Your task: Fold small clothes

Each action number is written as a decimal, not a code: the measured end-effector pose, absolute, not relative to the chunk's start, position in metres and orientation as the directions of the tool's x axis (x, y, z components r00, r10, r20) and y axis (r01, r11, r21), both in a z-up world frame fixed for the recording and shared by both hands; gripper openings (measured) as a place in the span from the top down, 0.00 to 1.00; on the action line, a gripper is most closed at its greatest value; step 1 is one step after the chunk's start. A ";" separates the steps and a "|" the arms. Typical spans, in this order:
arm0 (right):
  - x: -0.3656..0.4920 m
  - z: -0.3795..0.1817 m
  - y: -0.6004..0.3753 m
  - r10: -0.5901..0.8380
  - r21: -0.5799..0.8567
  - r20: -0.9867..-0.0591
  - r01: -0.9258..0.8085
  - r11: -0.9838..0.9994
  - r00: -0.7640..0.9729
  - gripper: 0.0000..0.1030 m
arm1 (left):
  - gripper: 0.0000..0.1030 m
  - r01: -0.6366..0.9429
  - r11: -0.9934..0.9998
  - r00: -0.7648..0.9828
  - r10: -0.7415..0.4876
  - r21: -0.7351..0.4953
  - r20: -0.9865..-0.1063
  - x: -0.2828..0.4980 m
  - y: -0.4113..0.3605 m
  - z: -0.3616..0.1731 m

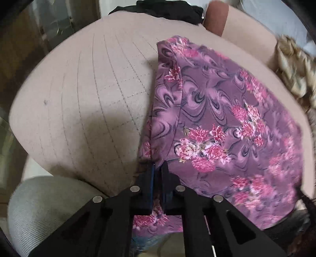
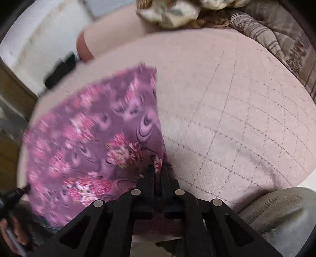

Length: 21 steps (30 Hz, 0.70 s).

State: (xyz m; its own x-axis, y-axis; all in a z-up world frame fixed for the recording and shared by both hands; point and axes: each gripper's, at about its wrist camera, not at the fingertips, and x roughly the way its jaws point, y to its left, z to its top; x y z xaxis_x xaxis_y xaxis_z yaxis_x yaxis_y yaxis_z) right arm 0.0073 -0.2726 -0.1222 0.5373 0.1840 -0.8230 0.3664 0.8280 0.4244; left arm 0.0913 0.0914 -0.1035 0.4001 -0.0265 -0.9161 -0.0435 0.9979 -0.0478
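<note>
A purple garment with pink flowers lies spread on a pink quilted bed cover. My left gripper is shut on the garment's near left edge, where a strip is folded over. In the right wrist view the same garment lies left of centre, blurred by motion. My right gripper is shut on its near right corner. The other gripper shows at the lower left edge of the right wrist view.
A black cloth lies at the bed's far edge. A crumpled beige cloth and a patterned brown blanket lie at the right side. A grey cushion sits at the near edge. Bare quilted cover lies right of the garment.
</note>
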 end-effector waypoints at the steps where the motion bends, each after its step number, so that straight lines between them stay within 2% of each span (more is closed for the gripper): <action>1: 0.008 -0.120 -0.270 0.164 0.401 -0.829 0.364 0.841 0.535 0.95 | 0.90 -0.039 0.999 0.405 -0.012 -0.031 -0.914 0.090 0.089 -0.103; 2: 0.007 -0.118 -0.268 0.146 0.383 -0.833 0.366 0.848 0.534 0.93 | 0.85 -0.040 0.999 0.412 -0.003 -0.021 -0.911 0.088 0.088 -0.103; 4: 0.005 -0.119 -0.270 0.165 0.405 -0.826 0.365 0.838 0.539 0.83 | 0.83 -0.051 0.994 0.440 -0.064 -0.096 -0.895 0.081 0.097 -0.095; 5: 0.002 -0.118 -0.273 0.180 0.430 -0.815 0.367 0.825 0.551 0.75 | 0.81 -0.060 0.986 0.466 -0.110 -0.155 -0.878 0.077 0.104 -0.088; 6: -0.002 -0.115 -0.278 0.193 0.461 -0.797 0.371 0.806 0.572 0.66 | 0.73 -0.084 0.979 0.496 -0.119 -0.183 -0.860 0.071 0.114 -0.081; 7: -0.009 -0.110 -0.285 0.206 0.509 -0.762 0.372 0.776 0.614 0.62 | 0.67 -0.112 0.976 0.514 -0.104 -0.187 -0.852 0.070 0.120 -0.076; 9: -0.023 -0.095 -0.292 0.216 0.582 -0.689 0.350 0.734 0.692 0.40 | 0.59 -0.129 0.959 0.534 -0.146 -0.251 -0.832 0.065 0.133 -0.072; 11: -0.035 -0.079 -0.294 0.199 0.616 -0.625 0.320 0.720 0.755 0.28 | 0.50 -0.124 0.957 0.517 -0.164 -0.264 -0.840 0.063 0.137 -0.073; 12: -0.036 -0.071 -0.291 0.196 0.619 -0.608 0.305 0.724 0.769 0.28 | 0.43 -0.118 0.961 0.500 -0.159 -0.250 -0.851 0.064 0.137 -0.076; 15: -0.030 -0.049 -0.272 0.273 0.650 -0.554 0.204 0.732 0.786 0.27 | 0.33 -0.071 0.968 0.477 -0.179 -0.240 -0.861 0.071 0.133 -0.083; 19: 0.014 -0.012 -0.229 0.427 0.664 -0.534 0.049 0.746 0.730 0.24 | 0.31 -0.026 0.960 0.403 -0.245 -0.279 -0.882 0.093 0.121 -0.107; 21: 0.041 0.004 -0.202 0.532 0.684 -0.522 -0.046 0.728 0.666 0.19 | 0.38 -0.018 0.948 0.348 -0.291 -0.317 -0.891 0.099 0.118 -0.118</action>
State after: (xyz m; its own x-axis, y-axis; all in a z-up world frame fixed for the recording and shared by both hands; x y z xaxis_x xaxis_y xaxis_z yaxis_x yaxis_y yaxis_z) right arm 0.0411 -0.2023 0.0044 0.6662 0.5321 -0.5225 -0.0457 0.7284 0.6836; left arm 0.0992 0.1182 -0.1178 0.3481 -0.2912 -0.8911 -0.0185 0.9482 -0.3170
